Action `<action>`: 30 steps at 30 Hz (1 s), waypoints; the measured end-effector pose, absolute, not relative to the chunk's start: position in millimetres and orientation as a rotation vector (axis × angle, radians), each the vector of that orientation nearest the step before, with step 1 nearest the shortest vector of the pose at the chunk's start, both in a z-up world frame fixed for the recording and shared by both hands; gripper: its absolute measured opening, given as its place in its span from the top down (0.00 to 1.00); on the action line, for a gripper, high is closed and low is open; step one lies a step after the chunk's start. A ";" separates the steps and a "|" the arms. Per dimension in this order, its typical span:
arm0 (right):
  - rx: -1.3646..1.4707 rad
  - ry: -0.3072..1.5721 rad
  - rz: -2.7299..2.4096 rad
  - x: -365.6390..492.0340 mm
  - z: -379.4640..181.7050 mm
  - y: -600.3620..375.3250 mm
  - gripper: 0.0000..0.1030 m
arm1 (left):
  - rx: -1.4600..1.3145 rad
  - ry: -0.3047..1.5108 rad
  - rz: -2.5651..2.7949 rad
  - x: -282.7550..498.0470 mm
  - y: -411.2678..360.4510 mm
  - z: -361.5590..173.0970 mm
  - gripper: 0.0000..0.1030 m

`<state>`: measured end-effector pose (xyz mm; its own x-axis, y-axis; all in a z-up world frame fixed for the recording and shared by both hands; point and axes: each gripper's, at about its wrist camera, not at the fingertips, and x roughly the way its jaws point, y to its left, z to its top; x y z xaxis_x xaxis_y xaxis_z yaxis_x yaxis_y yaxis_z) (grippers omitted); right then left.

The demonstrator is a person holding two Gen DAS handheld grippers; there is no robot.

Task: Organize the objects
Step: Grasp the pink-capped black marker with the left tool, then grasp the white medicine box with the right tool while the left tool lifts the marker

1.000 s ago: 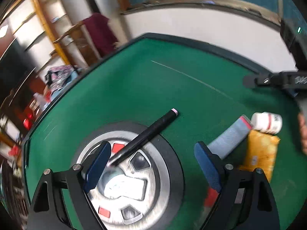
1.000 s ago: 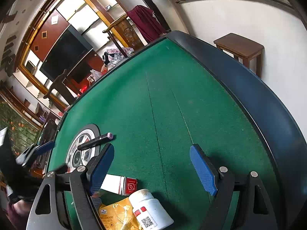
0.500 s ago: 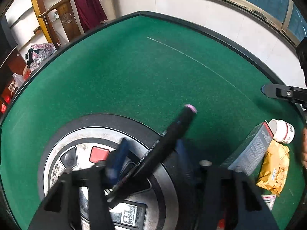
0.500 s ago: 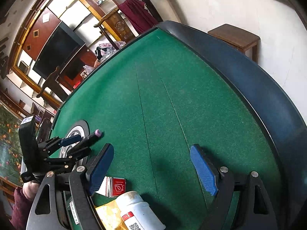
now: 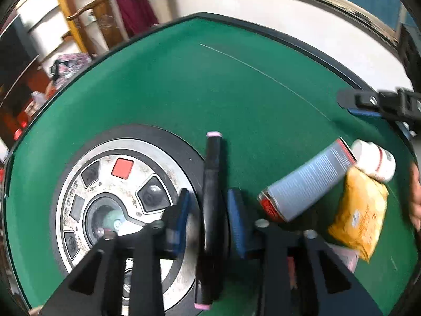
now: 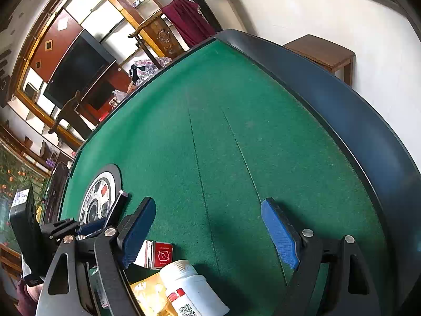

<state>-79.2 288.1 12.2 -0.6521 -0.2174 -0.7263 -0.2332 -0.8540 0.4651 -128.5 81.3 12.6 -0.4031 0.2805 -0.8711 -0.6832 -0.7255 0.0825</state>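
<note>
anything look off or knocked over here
The white bottle lies on its side against the yellow packet, and the grey box lies askew beside them. The left gripper holds a black marker. Nothing looks spilled or damaged.

I am counting one black marker (image 5: 212,200), one grey-and-red box (image 5: 306,181), one white bottle (image 5: 373,160) and one yellow packet (image 5: 359,216) lying on one green table (image 5: 184,84). I am also seeing one round dial panel (image 5: 115,184) and my two grippers, left (image 5: 208,210) and right (image 6: 208,231).
</note>
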 end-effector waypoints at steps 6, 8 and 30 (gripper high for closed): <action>-1.304 0.807 2.724 -80.1 11.8 286.2 0.16 | -1.222 0.592 2.179 -104.3 76.9 15.1 0.86; -1.304 0.804 2.730 -79.5 11.8 285.0 0.16 | -1.229 0.575 2.201 -92.5 65.8 19.5 0.86; -1.441 0.076 3.147 -40.3 36.0 127.8 0.16 | -1.118 -0.070 2.448 79.0 -86.5 81.3 0.86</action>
